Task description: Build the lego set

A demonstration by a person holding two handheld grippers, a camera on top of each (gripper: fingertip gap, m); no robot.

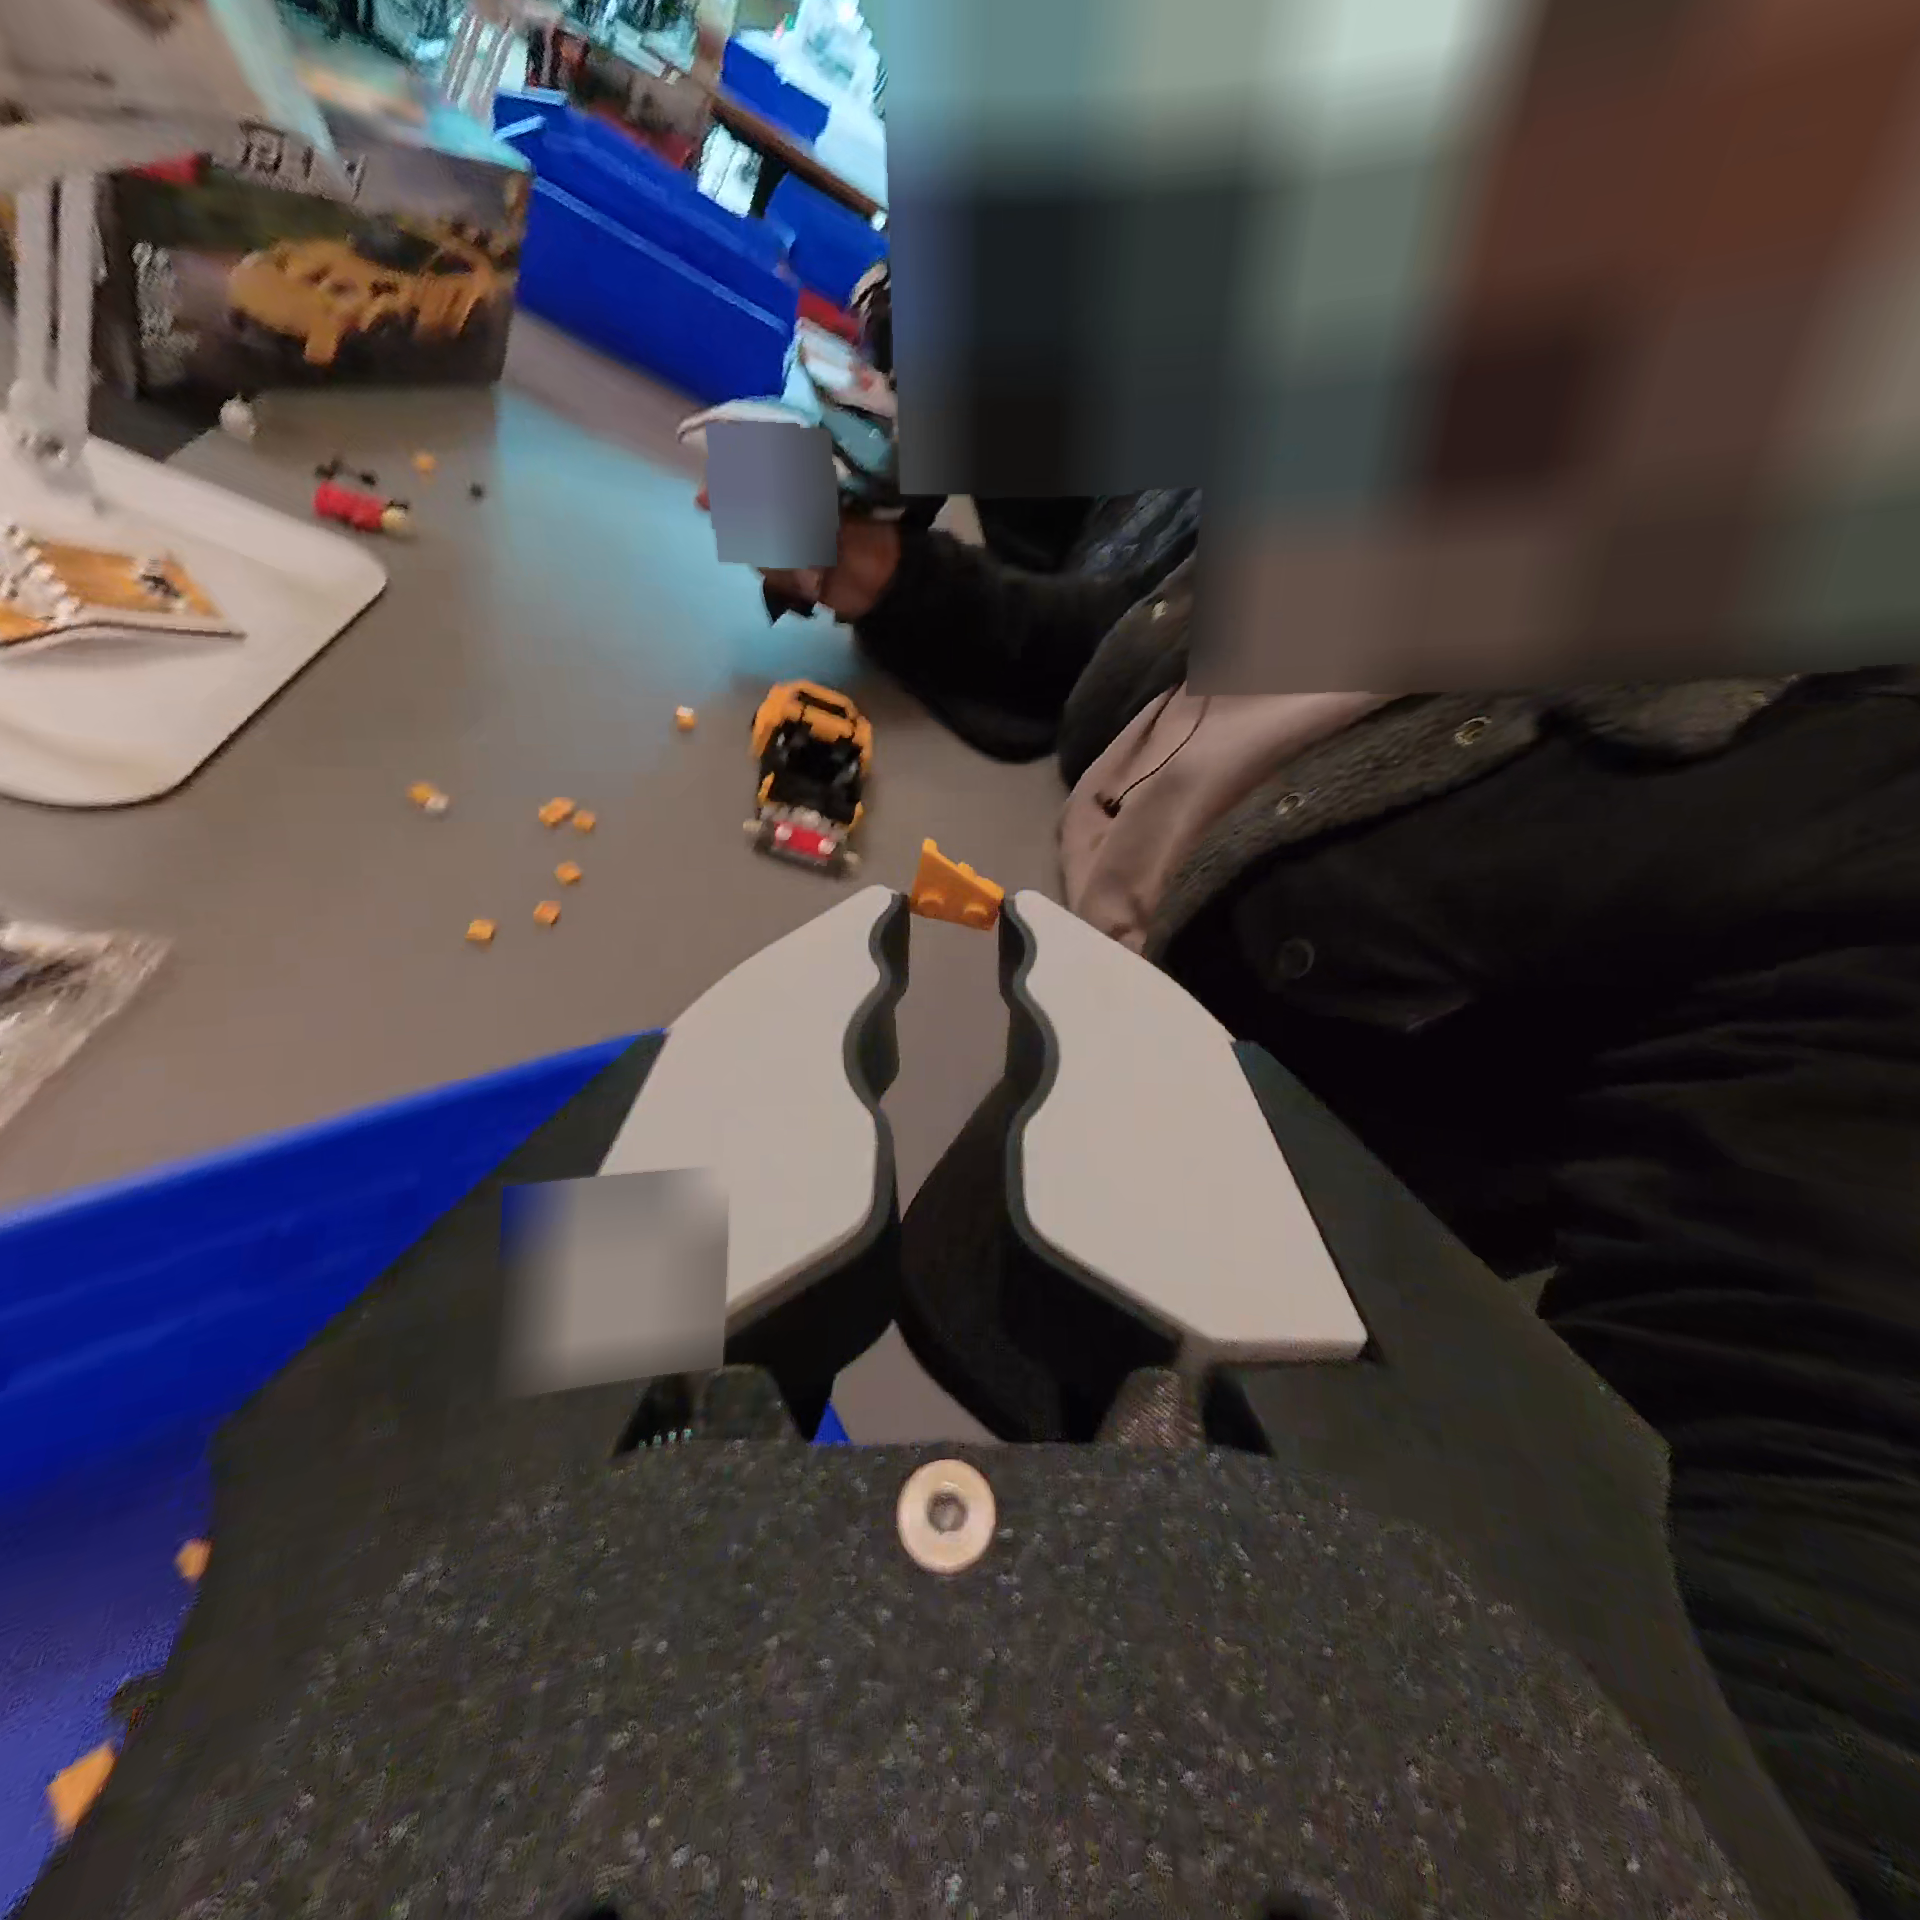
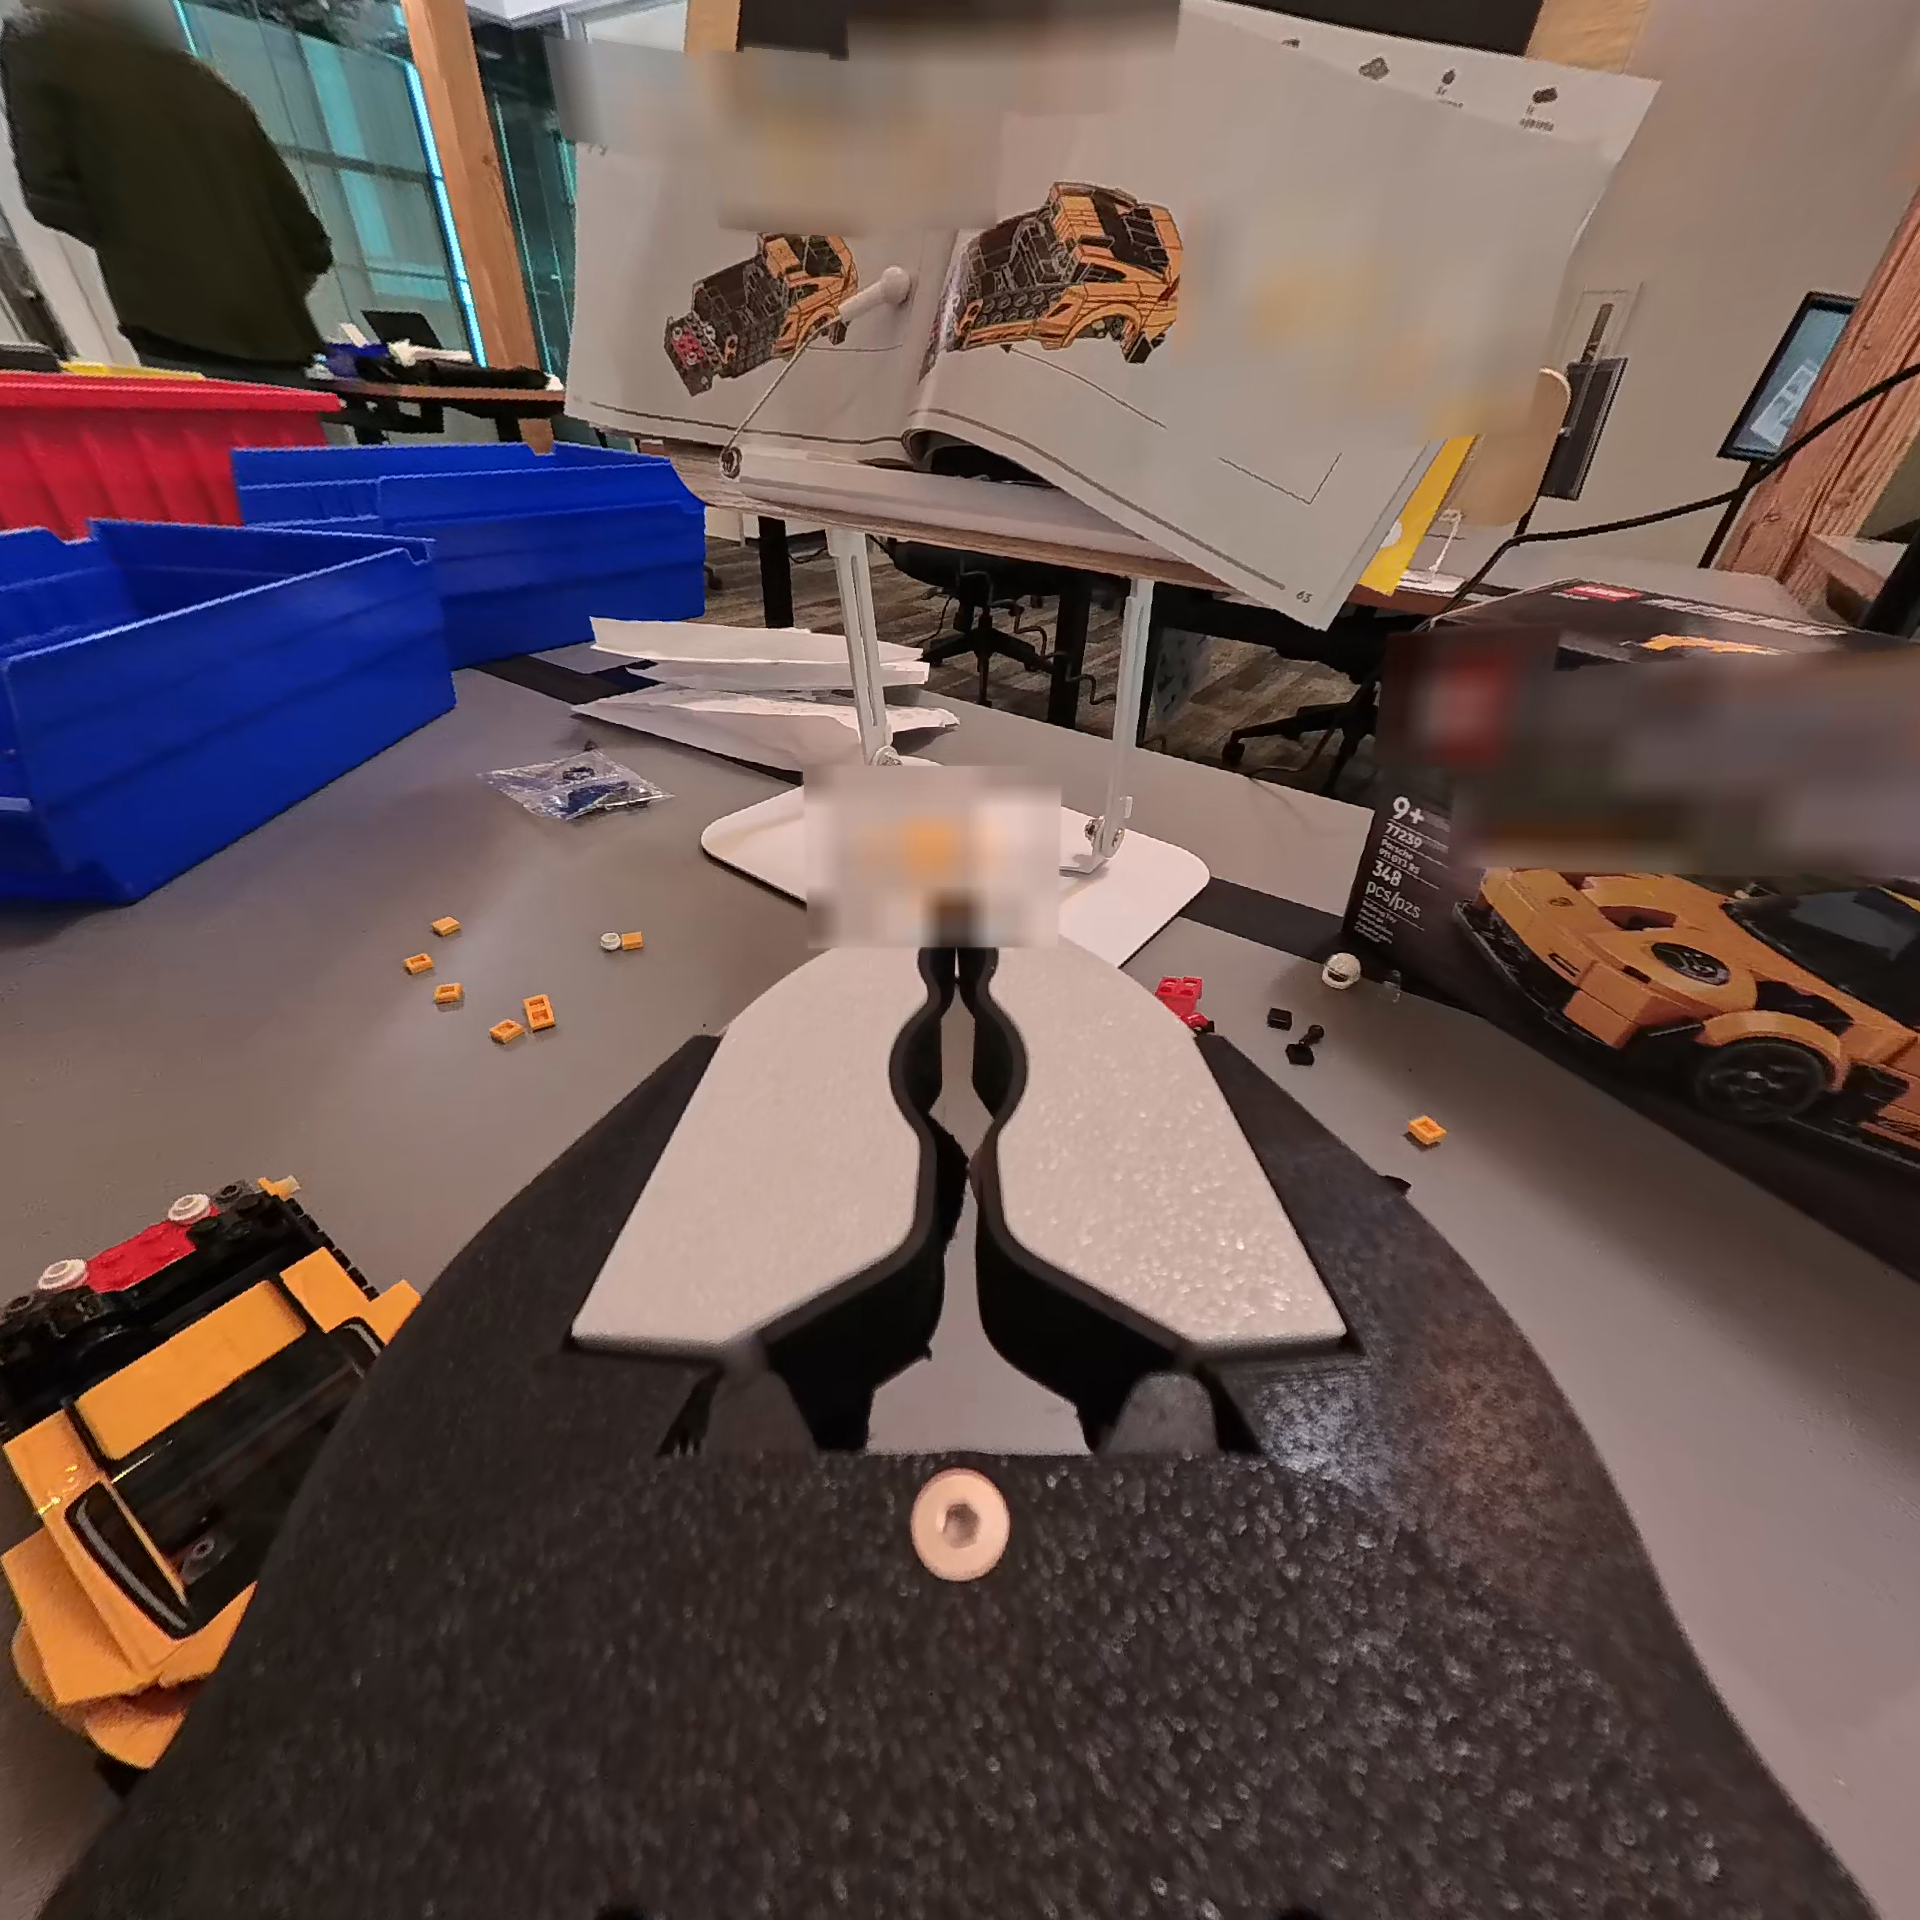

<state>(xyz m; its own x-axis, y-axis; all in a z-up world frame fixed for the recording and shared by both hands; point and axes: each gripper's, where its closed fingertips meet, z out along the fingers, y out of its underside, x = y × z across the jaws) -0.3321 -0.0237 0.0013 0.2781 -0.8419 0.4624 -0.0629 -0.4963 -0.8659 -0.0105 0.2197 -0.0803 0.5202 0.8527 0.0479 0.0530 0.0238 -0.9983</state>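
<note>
Left tongs (image 1: 954, 909) pinch an orange wedge plate (image 1: 951, 885) at their tips.

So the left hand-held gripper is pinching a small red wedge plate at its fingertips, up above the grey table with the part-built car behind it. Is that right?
Not quite: the wedge plate is orange, not red. The left wrist view shows it pinched at the fingertips of the left hand-held gripper, above the grey table, with the part-built car behind it.
</note>
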